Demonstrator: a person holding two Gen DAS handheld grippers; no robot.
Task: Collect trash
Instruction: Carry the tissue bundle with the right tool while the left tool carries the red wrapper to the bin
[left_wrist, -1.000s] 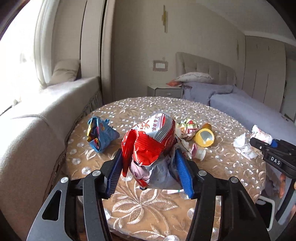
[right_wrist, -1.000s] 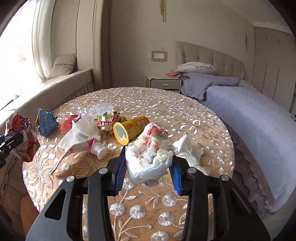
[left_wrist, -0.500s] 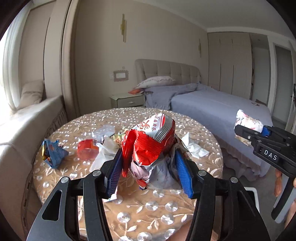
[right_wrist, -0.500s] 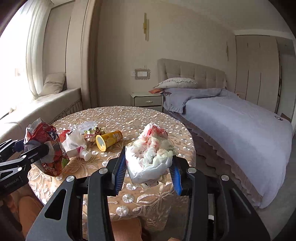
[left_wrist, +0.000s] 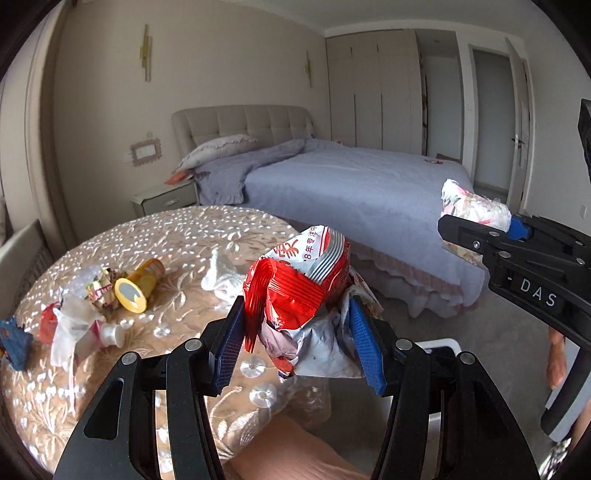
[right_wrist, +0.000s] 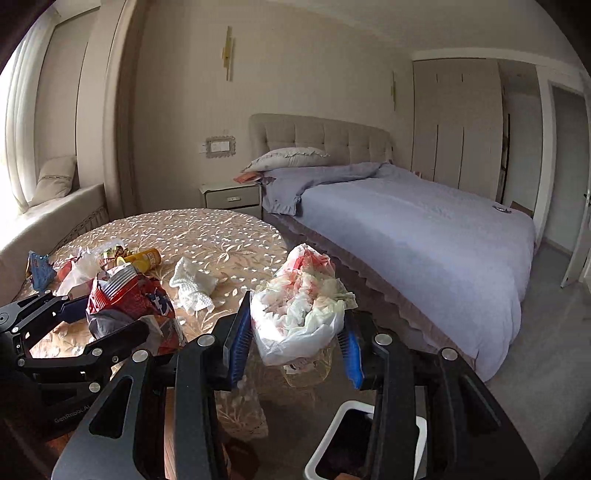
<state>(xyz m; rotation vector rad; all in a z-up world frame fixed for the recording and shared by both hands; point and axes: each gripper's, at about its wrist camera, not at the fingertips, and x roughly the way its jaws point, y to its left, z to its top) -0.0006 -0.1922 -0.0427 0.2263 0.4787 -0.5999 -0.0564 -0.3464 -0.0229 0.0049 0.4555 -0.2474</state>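
Left wrist view: right gripper (left_wrist: 476, 230) reads "DAS".

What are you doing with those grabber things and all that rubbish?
Cleaning up trash. The left gripper holds a crumpled red snack bag, and the right gripper holds a scrunched white plastic bag. A white bin sits below the right one. A yellow can and wrappers remain on the table.

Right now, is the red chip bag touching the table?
Apart. The right wrist view shows the red chip bag pinched in the left gripper and lifted above the table.
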